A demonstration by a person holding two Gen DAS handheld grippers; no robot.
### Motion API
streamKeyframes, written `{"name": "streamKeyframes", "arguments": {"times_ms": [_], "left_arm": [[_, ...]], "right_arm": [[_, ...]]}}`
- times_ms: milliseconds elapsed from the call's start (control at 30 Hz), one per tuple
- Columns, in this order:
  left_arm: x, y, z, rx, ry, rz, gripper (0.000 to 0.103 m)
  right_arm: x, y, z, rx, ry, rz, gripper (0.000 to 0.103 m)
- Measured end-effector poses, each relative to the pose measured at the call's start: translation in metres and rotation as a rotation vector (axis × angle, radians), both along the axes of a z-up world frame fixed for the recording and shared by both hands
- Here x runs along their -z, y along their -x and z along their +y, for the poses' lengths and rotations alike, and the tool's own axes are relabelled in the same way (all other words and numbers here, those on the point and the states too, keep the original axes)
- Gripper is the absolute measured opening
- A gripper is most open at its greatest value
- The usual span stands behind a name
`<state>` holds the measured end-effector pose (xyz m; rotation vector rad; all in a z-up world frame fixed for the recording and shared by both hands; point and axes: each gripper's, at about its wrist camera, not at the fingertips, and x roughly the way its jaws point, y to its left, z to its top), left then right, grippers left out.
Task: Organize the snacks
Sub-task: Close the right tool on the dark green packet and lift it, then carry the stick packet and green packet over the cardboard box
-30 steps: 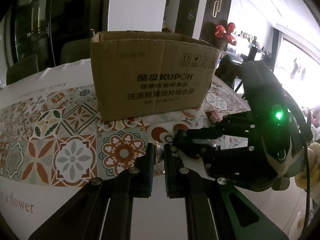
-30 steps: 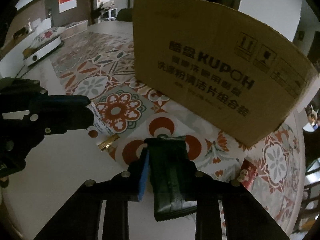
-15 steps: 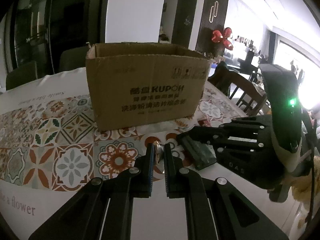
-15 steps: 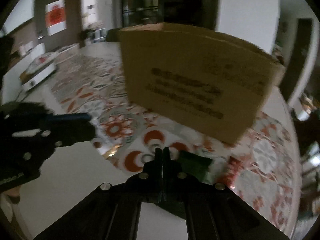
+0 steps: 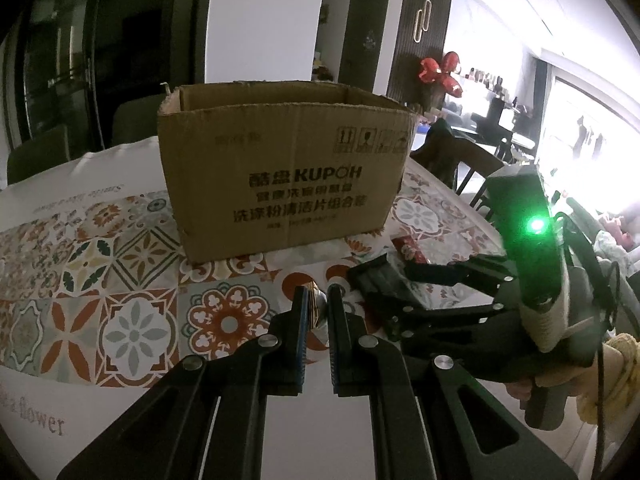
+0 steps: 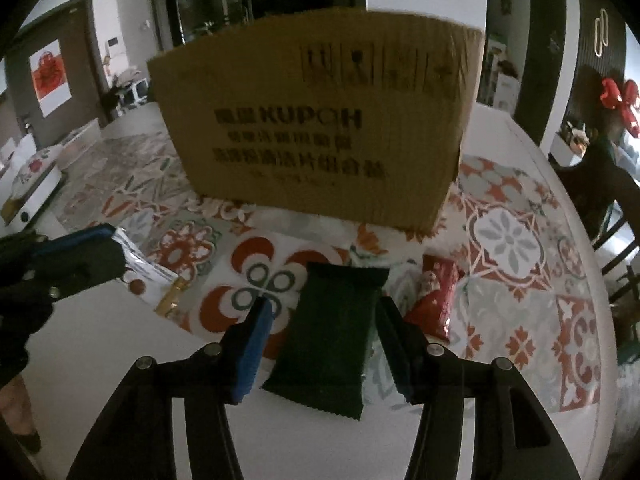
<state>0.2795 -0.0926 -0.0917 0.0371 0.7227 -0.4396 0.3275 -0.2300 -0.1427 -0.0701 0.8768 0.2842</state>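
The left tool (image 5: 316,308) is pinched tight on a small shiny snack pack (image 5: 318,307), silver and gold. The pack sits between the two tips, just above the worktop (image 5: 132,320), which has a cloth with bright flower tiles on it.

The right tool (image 6: 324,328) is spread wide. A dark green snack bag (image 6: 332,332) lies flat on the cloth between its two fingers. The fingers are on each side of the bag, and a bit of cloth shows between the left finger and the bag. It is hard to tell if the right finger touches it.

A red snack pack (image 6: 436,300) lies just to the right of the green bag. A big brown cardboard box (image 5: 280,168) with its top open stands on the worktop behind all the snacks.
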Motion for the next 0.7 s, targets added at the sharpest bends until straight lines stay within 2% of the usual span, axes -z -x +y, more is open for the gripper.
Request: {"name": "streamKeyframes", "arguments": {"times_ms": [167, 467, 700], "left_arm": [[0.003, -0.004, -0.001, -0.001, 0.000, 0.004, 0.011], [0.003, -0.011, 0.002, -0.013, 0.016, 0.019, 0.011], [-0.013, -0.009, 0.009, -0.015, 0.054, -0.006, 0.011]], "right_arm": [[0.014, -0.008, -0.001, 0.025, 0.013, 0.050, 0.055], [0.013, -0.005, 0.004, 0.036, 0.049, 0.026, 0.048], [-0.014, 0.006, 0.003, 0.059, 0.008, -0.048, 0.048]]}}
